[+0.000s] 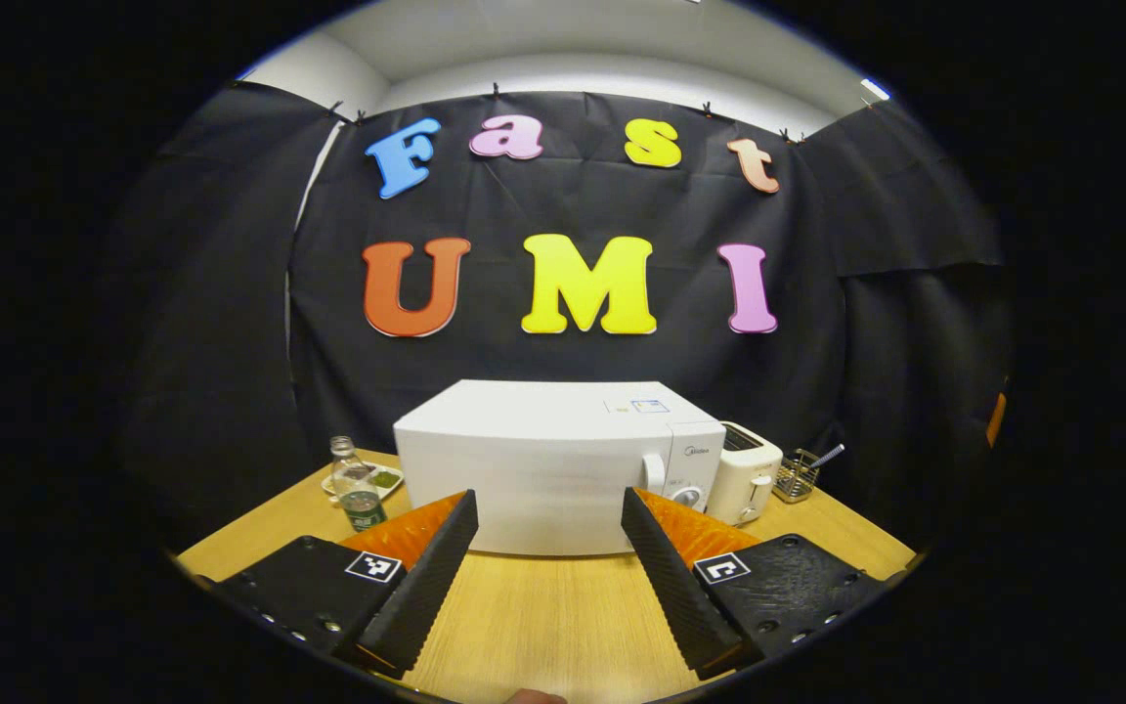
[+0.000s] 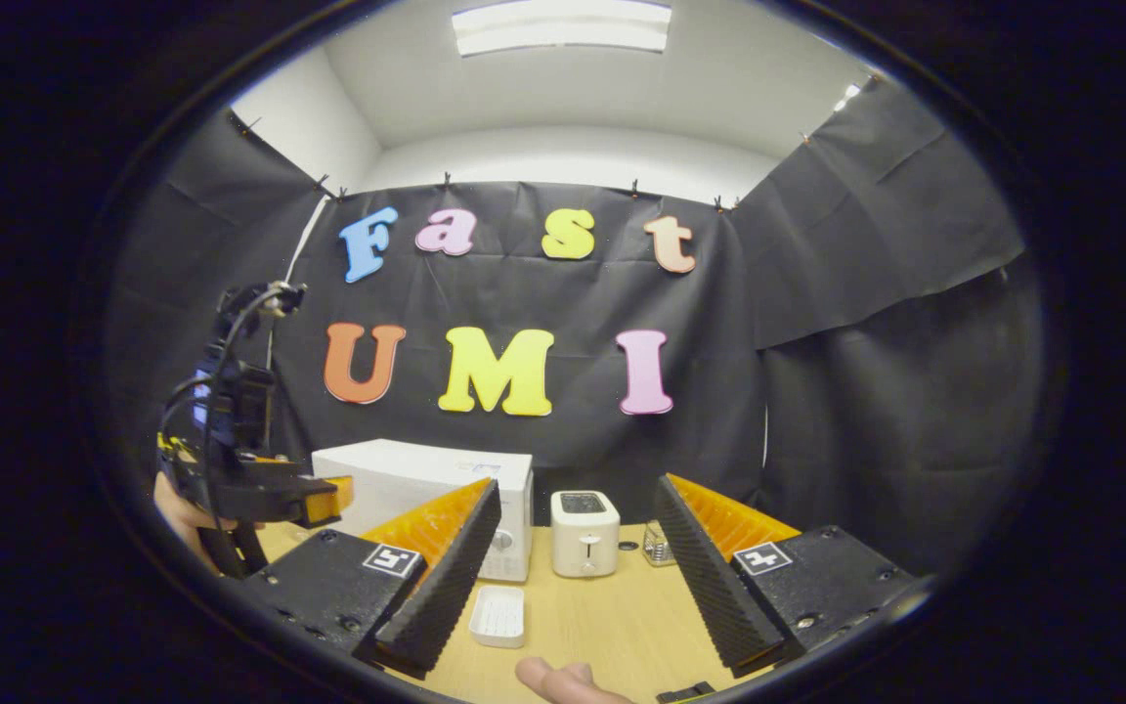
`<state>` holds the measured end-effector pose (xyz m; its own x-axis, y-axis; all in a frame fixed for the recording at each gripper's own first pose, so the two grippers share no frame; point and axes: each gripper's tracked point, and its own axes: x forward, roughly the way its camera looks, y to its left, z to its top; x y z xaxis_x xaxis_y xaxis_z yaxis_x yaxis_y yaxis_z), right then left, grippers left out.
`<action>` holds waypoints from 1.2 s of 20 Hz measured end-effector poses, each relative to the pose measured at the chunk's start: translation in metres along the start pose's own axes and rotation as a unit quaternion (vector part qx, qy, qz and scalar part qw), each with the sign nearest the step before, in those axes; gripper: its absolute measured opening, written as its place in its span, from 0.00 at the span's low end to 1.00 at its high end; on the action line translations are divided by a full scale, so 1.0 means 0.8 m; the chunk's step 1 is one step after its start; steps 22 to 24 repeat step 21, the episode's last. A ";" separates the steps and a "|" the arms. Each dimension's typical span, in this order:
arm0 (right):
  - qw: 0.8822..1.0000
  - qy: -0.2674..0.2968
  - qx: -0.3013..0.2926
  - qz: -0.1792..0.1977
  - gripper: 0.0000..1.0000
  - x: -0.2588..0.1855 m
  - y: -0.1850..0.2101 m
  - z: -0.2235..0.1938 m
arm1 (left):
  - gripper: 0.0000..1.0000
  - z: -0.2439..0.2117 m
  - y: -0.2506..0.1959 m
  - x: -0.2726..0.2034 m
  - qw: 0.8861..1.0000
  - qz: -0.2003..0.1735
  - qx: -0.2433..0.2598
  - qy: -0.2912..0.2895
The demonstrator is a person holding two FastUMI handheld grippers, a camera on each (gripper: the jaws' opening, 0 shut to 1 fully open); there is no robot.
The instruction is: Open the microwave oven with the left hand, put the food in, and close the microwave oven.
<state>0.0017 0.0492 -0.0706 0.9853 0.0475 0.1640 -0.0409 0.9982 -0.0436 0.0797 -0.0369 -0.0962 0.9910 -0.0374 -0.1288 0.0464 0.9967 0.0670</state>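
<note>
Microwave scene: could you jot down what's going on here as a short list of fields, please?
microwave oven: white, door shut, on the wooden table
toaster: white, just right of the microwave
utensil rack: right of the toaster
water bottle: left of the microwave, upright
food dish: behind the bottle, holds something green
white tray: on the table in front of the microwave
left gripper: open, holding nothing, facing the microwave front
right gripper: open, holding nothing
task stage: door not yet opened

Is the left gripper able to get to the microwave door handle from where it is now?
Probably yes. The left gripper is open and faces the microwave straight on. Bare table lies between them, with the door handle just right of centre. The bottle stands off to the side.
</note>
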 end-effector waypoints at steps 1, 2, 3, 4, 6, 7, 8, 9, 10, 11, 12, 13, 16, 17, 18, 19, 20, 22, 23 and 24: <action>1.000 0.001 -0.001 -0.003 1.00 -0.002 0.001 0.004 | 0.93 0.013 0.007 -0.017 1.000 0.001 0.001 -0.013; 1.000 0.003 -0.002 -0.006 1.00 -0.004 0.002 0.007 | 0.93 0.027 0.012 -0.033 1.000 -0.004 -0.003 -0.025; 1.000 0.005 -0.001 -0.007 1.00 -0.005 0.005 0.011 | 0.93 0.037 0.022 -0.048 0.999 -0.003 -0.009 -0.033; 1.000 0.007 0.001 -0.002 1.00 -0.008 0.010 0.014 | 0.93 0.045 0.035 -0.062 0.999 0.006 -0.013 -0.040; 1.000 0.007 0.005 0.015 0.92 -0.012 0.025 0.019 | 0.93 0.050 0.060 -0.078 0.998 0.032 -0.006 -0.049; 1.000 0.007 0.006 0.022 0.92 -0.015 0.030 0.023 | 0.93 0.050 0.068 -0.090 0.998 0.040 -0.005 -0.054; 1.000 0.005 0.006 0.026 0.92 -0.015 0.033 0.024 | 0.93 0.050 0.074 -0.104 0.997 0.042 -0.008 -0.059; 1.000 0.005 0.003 0.031 0.92 -0.015 0.038 0.023 | 0.92 0.050 0.076 -0.116 0.997 0.040 -0.012 -0.065; 0.999 0.005 0.001 0.032 1.00 -0.015 0.041 0.024 | 0.92 0.052 0.081 -0.126 0.996 0.041 -0.016 -0.072; 0.999 0.008 -0.001 0.033 1.00 -0.013 0.044 0.021 | 0.93 0.052 0.089 -0.134 0.996 0.046 -0.019 -0.078; 0.999 0.013 -0.002 0.034 1.00 -0.014 0.048 0.019 | 0.93 0.054 0.094 -0.140 0.995 0.050 -0.020 -0.085; 0.999 0.017 -0.002 0.036 1.00 -0.014 0.052 0.016 | 0.93 0.056 0.096 -0.145 0.994 0.051 -0.021 -0.090; 0.999 0.020 0.002 0.037 1.00 -0.015 0.054 0.016 | 0.93 0.055 0.102 -0.147 0.993 0.055 -0.032 -0.098; 0.999 0.017 0.003 0.036 0.92 -0.015 0.054 0.017 | 0.93 0.052 0.101 -0.147 0.993 0.054 -0.035 -0.098; 0.999 0.017 0.003 0.034 1.00 -0.016 0.053 0.018 | 0.93 0.048 0.100 -0.147 0.993 0.051 -0.038 -0.094; 0.999 0.017 0.002 0.032 1.00 -0.017 0.051 0.018 | 0.93 0.044 0.101 -0.147 0.994 0.050 -0.041 -0.091; 0.999 0.015 0.002 0.033 1.00 -0.018 0.051 0.017 | 0.93 0.040 0.101 -0.145 0.994 0.049 -0.044 -0.086; 0.999 0.016 0.003 0.034 1.00 -0.018 0.051 0.016 | 0.93 0.035 0.104 -0.144 0.994 0.052 -0.048 -0.084; 0.999 0.016 0.003 0.034 1.00 -0.018 0.051 0.016 | 0.93 0.035 0.104 -0.144 0.994 0.052 -0.048 -0.084; 0.999 0.016 0.003 0.034 1.00 -0.018 0.051 0.016 | 0.93 0.035 0.104 -0.144 0.994 0.052 -0.048 -0.084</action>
